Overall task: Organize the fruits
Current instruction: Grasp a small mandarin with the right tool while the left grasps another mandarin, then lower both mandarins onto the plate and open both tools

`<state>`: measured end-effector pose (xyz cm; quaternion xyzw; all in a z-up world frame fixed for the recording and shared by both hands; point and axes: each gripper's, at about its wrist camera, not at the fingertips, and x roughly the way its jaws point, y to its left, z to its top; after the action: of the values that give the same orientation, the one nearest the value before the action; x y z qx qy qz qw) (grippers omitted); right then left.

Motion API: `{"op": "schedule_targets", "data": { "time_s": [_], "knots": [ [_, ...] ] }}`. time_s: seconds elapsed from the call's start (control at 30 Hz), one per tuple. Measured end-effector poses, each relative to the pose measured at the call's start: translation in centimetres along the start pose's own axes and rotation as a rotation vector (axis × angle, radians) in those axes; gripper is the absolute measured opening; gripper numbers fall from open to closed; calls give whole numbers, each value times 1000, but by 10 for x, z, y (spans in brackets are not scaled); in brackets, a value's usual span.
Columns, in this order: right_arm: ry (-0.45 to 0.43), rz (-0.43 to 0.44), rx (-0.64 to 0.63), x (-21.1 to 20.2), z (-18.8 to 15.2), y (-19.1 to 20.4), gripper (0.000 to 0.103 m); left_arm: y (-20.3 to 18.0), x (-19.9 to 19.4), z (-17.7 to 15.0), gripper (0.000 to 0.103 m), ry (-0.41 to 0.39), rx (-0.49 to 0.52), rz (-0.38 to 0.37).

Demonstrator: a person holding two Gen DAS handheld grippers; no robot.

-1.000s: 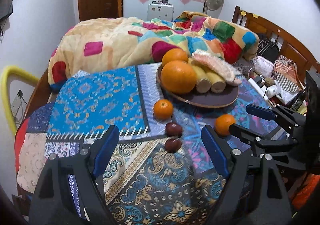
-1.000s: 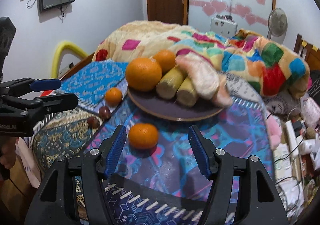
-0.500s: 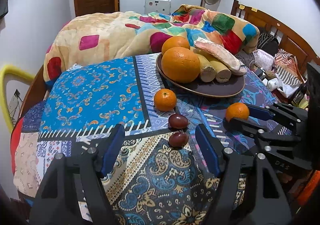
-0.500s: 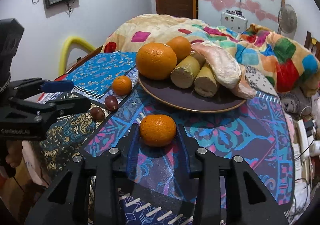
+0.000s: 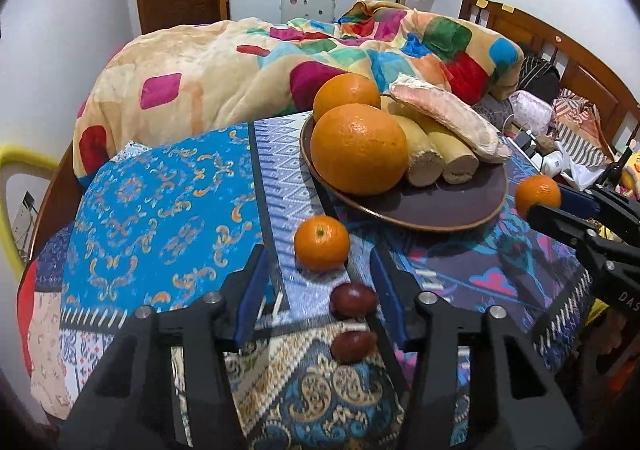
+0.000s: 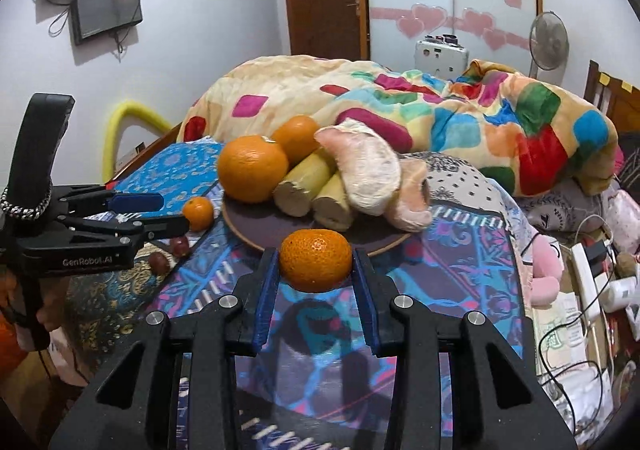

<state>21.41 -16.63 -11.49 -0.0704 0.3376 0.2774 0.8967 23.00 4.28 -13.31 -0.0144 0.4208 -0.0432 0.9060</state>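
Holding a small mandarin between both pads, my right tongs are closed on it; one second ago they stood wide around it and it lay on the bed cover. Now it hangs just before the plate. My left tongs are closing, nearer than before to the fruit: another mandarin lies just ahead, and two dark red fruits lie between the fingers, not yet touched.

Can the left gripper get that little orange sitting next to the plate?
Probably yes. The little orange sits just ahead of the left gripper, whose fingers are closing with nothing blocking it; two dark fruits lie nearer.
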Motion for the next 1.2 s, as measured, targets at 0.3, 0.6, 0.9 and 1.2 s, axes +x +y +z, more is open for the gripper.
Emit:
{"op": "schedule_targets", "data": {
  "time_s": [0.3,0.6,0.9,1.2],
  "knots": [
    [7,-4,17,7,-1,-13,33,1,18,4,37,43,9,-26],
    [1,11,14,8,0,-12,33,-3,10,1,32,17,25,0],
    [-13,7,19,2,5,-13,33,-12,-20,7,32,-37,31,-32],
    [-40,1,18,-4,14,-12,33,-31,-30,19,32,-73,45,-78]
  ]
}}
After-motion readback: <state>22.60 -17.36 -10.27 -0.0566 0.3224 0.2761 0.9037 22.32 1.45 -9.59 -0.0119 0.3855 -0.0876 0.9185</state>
